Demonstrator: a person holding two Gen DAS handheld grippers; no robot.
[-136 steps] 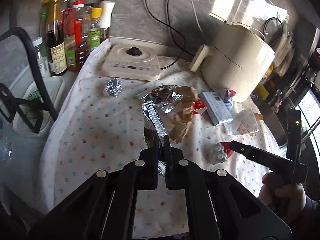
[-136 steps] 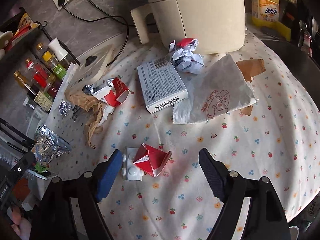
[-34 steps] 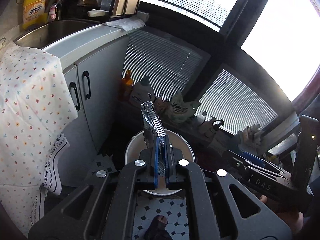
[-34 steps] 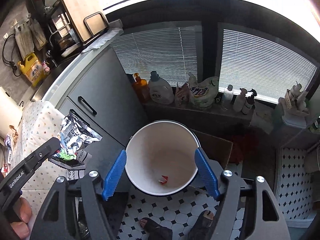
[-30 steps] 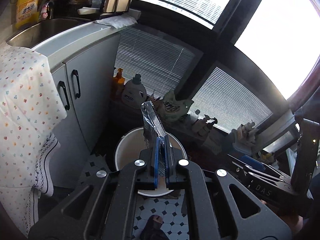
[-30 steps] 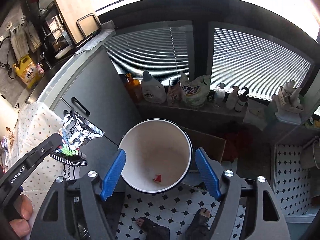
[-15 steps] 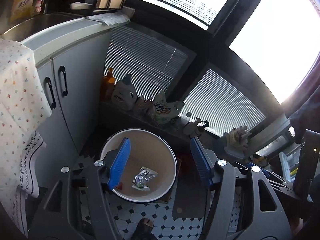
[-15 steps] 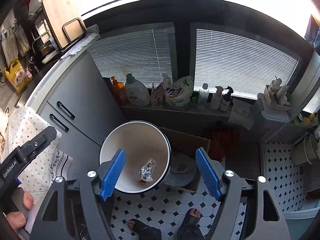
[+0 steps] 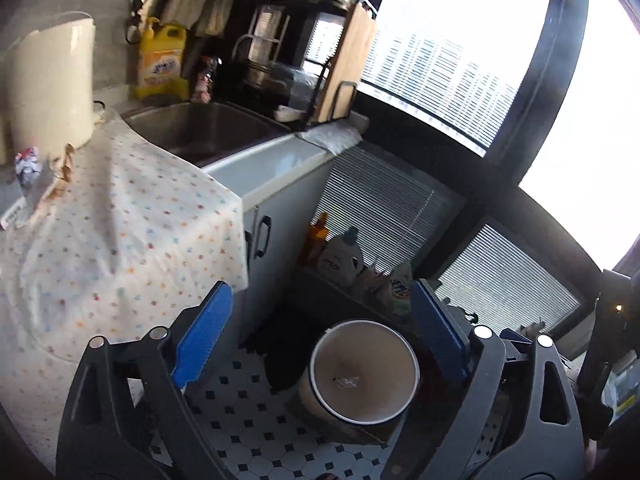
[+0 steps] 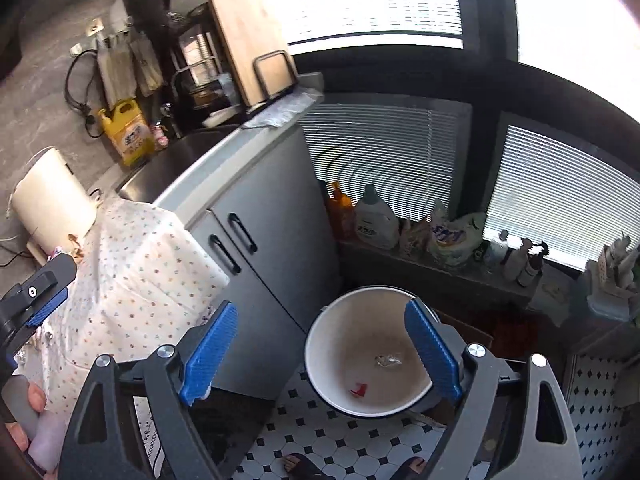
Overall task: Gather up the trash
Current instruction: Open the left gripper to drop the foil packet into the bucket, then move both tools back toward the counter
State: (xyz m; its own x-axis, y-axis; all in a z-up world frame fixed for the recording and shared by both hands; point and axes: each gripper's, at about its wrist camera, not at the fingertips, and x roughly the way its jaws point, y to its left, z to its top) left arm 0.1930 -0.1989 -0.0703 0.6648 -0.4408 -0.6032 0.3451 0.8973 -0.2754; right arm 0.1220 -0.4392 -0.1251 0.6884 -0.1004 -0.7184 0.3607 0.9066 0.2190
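A white bin [image 10: 320,344] stands on the tiled floor beside the grey cabinet; it also shows in the left wrist view [image 9: 320,364]. A silver foil wrapper [image 10: 387,361] and a red scrap [image 10: 359,390] lie at its bottom. The foil also shows in the left wrist view [image 9: 347,380]. My left gripper [image 9: 320,328] is open and empty above the bin, tilted toward the table. My right gripper [image 10: 320,344] is open and empty over the bin. Crumpled paper trash [image 9: 27,165] and a torn paper bag [image 9: 60,168] lie on the flowered tablecloth [image 9: 132,232].
A steel sink [image 9: 200,128], a yellow detergent jug [image 9: 162,66] and a dish rack [image 9: 288,40] are behind the table. A cream appliance [image 9: 44,88] stands on the cloth. Bottles [image 10: 372,220] line a low shelf under the window blinds. Grey cabinet doors [image 10: 256,240] face the bin.
My left gripper opened and let the foil wrapper fall into the bin. It has since swung up and left toward the table. The right gripper stays open over the bin.
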